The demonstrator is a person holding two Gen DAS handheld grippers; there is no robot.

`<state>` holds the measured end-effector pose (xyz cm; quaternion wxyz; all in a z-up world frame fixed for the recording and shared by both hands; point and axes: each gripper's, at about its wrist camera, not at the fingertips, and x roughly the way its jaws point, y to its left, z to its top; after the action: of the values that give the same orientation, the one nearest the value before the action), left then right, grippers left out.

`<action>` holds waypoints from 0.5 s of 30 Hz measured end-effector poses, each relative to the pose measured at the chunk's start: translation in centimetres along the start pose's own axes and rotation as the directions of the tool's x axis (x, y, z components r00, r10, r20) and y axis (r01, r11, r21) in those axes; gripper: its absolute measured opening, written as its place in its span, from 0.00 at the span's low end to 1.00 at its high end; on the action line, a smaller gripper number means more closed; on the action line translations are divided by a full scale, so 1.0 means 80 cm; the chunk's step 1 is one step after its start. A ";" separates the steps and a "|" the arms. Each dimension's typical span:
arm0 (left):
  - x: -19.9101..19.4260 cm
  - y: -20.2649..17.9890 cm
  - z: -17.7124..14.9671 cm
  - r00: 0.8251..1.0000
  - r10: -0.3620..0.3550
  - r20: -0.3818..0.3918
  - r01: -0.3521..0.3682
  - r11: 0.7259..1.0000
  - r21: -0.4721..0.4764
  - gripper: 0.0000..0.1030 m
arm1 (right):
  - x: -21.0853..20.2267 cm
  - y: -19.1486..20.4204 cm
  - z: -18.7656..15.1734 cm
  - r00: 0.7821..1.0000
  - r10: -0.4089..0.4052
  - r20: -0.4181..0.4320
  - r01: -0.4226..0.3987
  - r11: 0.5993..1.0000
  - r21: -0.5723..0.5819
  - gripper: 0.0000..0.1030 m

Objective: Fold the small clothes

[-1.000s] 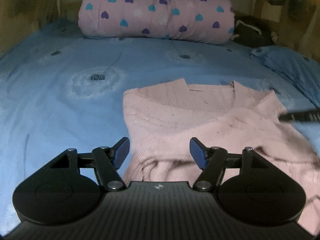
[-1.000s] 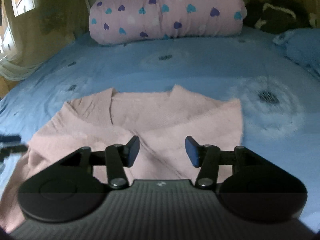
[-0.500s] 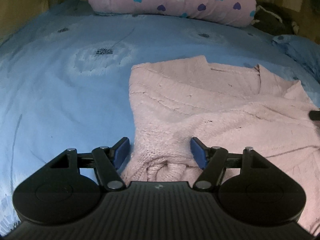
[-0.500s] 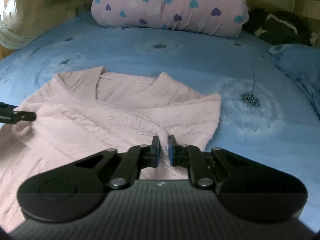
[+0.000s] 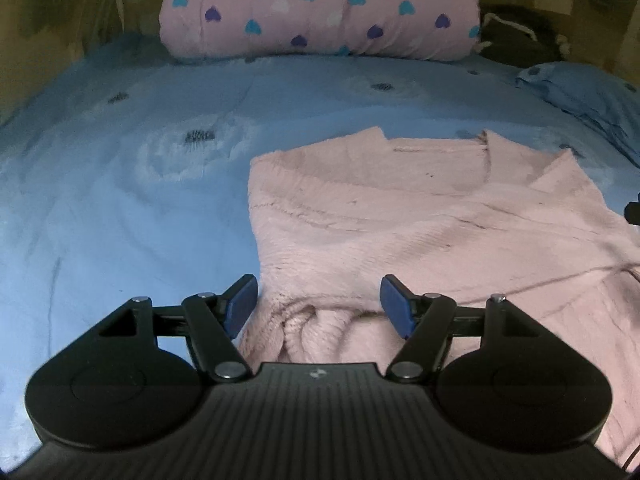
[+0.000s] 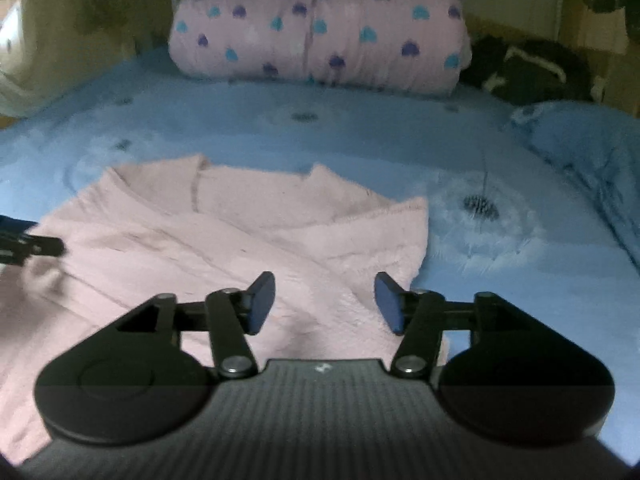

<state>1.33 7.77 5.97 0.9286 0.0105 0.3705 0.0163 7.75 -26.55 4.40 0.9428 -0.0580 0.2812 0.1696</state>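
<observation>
A pink knitted sweater (image 5: 400, 224) lies on the blue bed sheet (image 5: 120, 208), collar toward the pillow, with both sides folded in over the middle. It also shows in the right wrist view (image 6: 224, 240). My left gripper (image 5: 318, 306) is open over the sweater's near left edge, above a bunched knit fold. My right gripper (image 6: 325, 300) is open over the sweater's near right part. Neither gripper holds cloth. A tip of the right gripper shows at the left wrist view's right edge (image 5: 633, 213), and the left gripper's tip (image 6: 28, 245) shows in the right wrist view.
A rolled pink quilt with heart print (image 5: 320, 8) lies across the head of the bed. A blue pillow (image 6: 580, 152) and a dark bundle (image 6: 528, 68) sit at the far right. Bare blue sheet spreads on both sides of the sweater.
My right gripper shut half a second ago and has now opened again. Both grippers have pulled back and up a little from the sweater. The left gripper stayed open.
</observation>
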 end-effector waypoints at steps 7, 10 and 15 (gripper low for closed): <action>-0.061 -0.016 -0.007 1.000 -0.006 -0.015 0.006 1.000 0.004 0.71 | -0.081 0.027 -0.012 0.995 0.088 0.041 -0.089 0.996 0.015 0.57; -0.094 -0.016 -0.017 0.999 -0.031 -0.021 0.031 1.000 -0.005 0.72 | -0.110 0.039 -0.024 0.991 0.120 0.059 -0.121 0.992 0.027 0.57; -0.147 -0.020 -0.042 0.999 -0.038 -0.025 0.038 0.999 0.001 0.73 | -0.147 0.062 -0.048 0.984 0.168 0.051 -0.170 0.985 0.039 0.58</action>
<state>-9.46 5.78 11.58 0.9241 0.0037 0.3821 -0.0014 -5.14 -26.09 7.61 0.9323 -0.0094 0.2664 0.2443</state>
